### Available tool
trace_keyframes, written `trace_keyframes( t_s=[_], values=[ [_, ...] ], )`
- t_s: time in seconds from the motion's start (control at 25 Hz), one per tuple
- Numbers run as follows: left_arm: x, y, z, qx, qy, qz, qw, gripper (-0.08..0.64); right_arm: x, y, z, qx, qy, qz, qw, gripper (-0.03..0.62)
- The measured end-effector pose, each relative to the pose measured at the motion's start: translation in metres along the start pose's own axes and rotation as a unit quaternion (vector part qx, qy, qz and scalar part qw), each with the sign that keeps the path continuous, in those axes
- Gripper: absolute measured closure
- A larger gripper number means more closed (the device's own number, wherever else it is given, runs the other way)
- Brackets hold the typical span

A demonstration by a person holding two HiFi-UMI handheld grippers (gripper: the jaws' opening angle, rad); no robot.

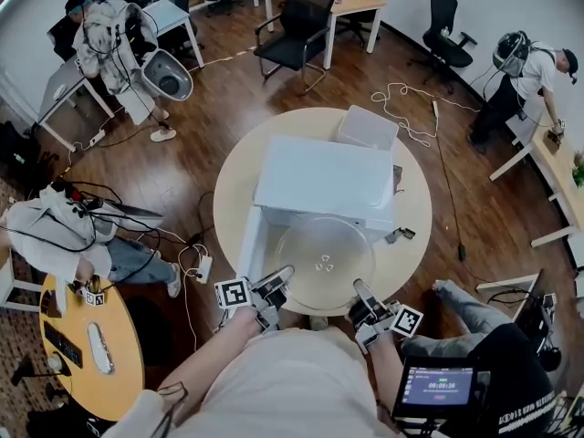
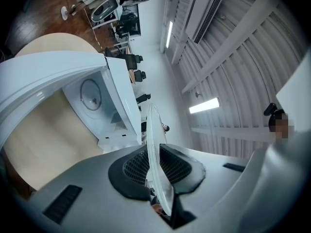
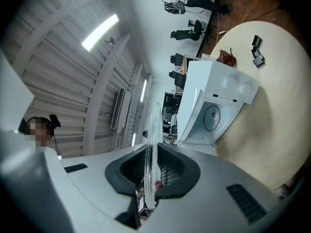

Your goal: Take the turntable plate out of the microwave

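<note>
**Head view:** taken from high above, facing steeply down onto the round table (image 1: pixel 228 199), with the microwave (image 1: pixel 324 181) at frame centre and the left gripper (image 1: pixel 278 276) and right gripper (image 1: pixel 360 290) near the lower edge.

**Left gripper view:** taken from just behind the jaws, looking along them, rolled sideways. Very near the turntable plate (image 2: pixel 155 144), seen edge-on at centre, with the microwave at upper left.

**Right gripper view:** likewise, from the opposite side, with the microwave at upper right.

**Shared by all three:** microwave, table, plate.
</note>
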State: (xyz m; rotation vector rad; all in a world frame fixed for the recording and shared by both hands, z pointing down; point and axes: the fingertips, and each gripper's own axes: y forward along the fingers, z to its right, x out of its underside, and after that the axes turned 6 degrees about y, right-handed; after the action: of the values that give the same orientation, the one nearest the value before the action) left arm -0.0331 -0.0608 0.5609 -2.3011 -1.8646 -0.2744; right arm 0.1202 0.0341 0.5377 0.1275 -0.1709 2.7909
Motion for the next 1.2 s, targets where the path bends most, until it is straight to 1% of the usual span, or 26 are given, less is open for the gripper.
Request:
trace_keyframes(
  t_s=[0.08, 0.2, 0.4, 0.6, 0.92, 1.2],
  values=[
    [0.001, 0.000, 0.000, 0.001, 0.005, 0.001, 1.0000, 0.512, 0.000, -0.002, 0.001, 0.000, 0.002, 0.002, 1.000, 0.555],
    [0.007, 0.001, 0.001, 0.001, -0.004, 0.004, 1.0000, 0.512, 0.000, -0.007, 0.001, 0.000, 0.004, 0.000, 1.000, 0.555],
    [0.015, -0.002, 0.003, 0.002, 0.001, 0.009, 1.0000, 0.512, 0.002, -0.013, 0.001, 0.000, 0.005, -0.010, 1.000, 0.555],
    [0.026, -0.005, 0.001, -0.003, -0.006, 0.015, 0.9999, 0.512, 0.005, -0.021, 0.005, 0.000, 0.006, -0.018, 1.000, 0.555],
    [0.042, -0.002, 0.000, -0.010, -0.012, 0.029, 0.9995, 0.512, 0.000, -0.035, 0.014, 0.005, 0.021, -0.028, 0.999, 0.555],
    [0.059, 0.004, -0.002, -0.019, -0.014, 0.049, 0.9985, 0.512, -0.009, -0.046, 0.018, 0.002, 0.025, -0.052, 0.998, 0.555]
  ],
)
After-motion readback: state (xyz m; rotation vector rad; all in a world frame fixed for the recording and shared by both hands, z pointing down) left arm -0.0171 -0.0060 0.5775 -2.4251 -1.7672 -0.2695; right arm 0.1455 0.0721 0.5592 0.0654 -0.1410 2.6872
